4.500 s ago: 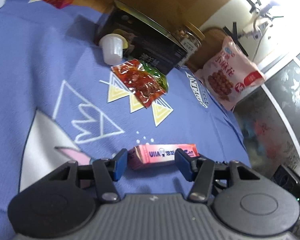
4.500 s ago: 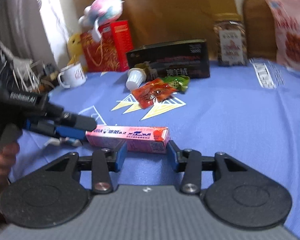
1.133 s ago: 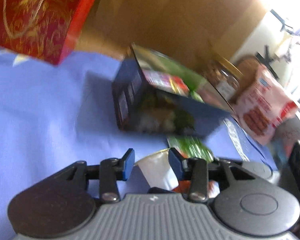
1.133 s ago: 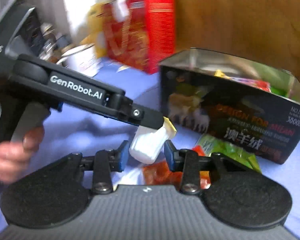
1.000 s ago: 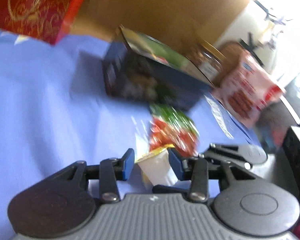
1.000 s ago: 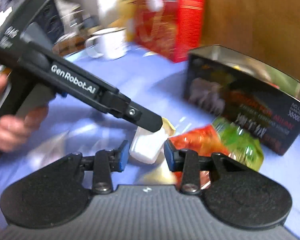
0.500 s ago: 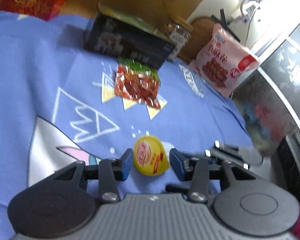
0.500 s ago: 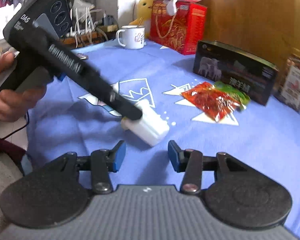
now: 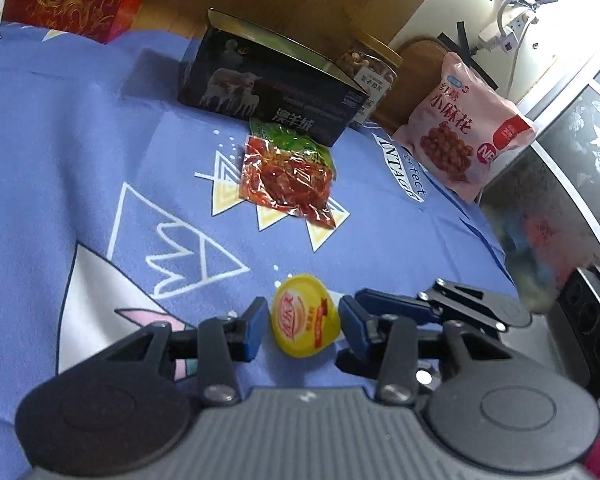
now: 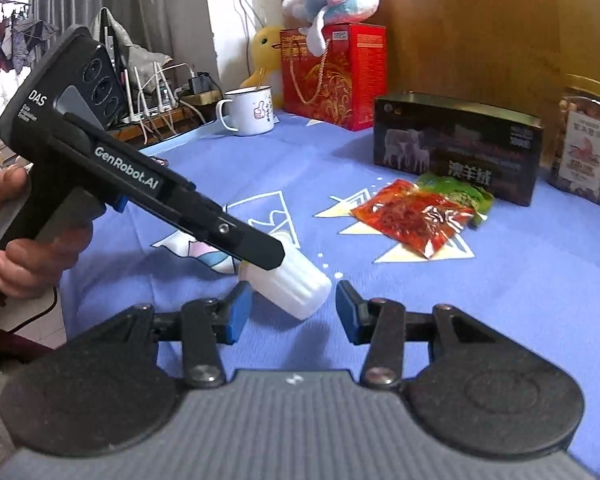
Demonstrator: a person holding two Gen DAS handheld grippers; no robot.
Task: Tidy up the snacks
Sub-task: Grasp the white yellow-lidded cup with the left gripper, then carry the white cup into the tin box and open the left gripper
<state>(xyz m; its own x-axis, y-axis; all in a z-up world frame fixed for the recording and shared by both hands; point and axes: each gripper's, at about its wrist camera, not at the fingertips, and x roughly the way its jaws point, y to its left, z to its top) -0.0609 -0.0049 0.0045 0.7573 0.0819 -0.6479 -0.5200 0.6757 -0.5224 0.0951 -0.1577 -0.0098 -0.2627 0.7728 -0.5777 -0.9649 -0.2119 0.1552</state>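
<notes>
The left gripper (image 9: 302, 326) grips a small white plastic jelly cup with a yellow foil lid (image 9: 304, 316), lid facing its camera, low over the blue printed tabletop (image 9: 80, 128), probably so the cup can be carried clear of the other snacks. The right gripper (image 10: 294, 312) has just been opening; its pads stand off the cup's white body (image 10: 296, 286), as if handing it over. Farther off lie a red crinkly snack packet (image 9: 288, 180) and a black rectangular box (image 9: 268, 88). A second ago both grippers clasped the cup beside that box.
</notes>
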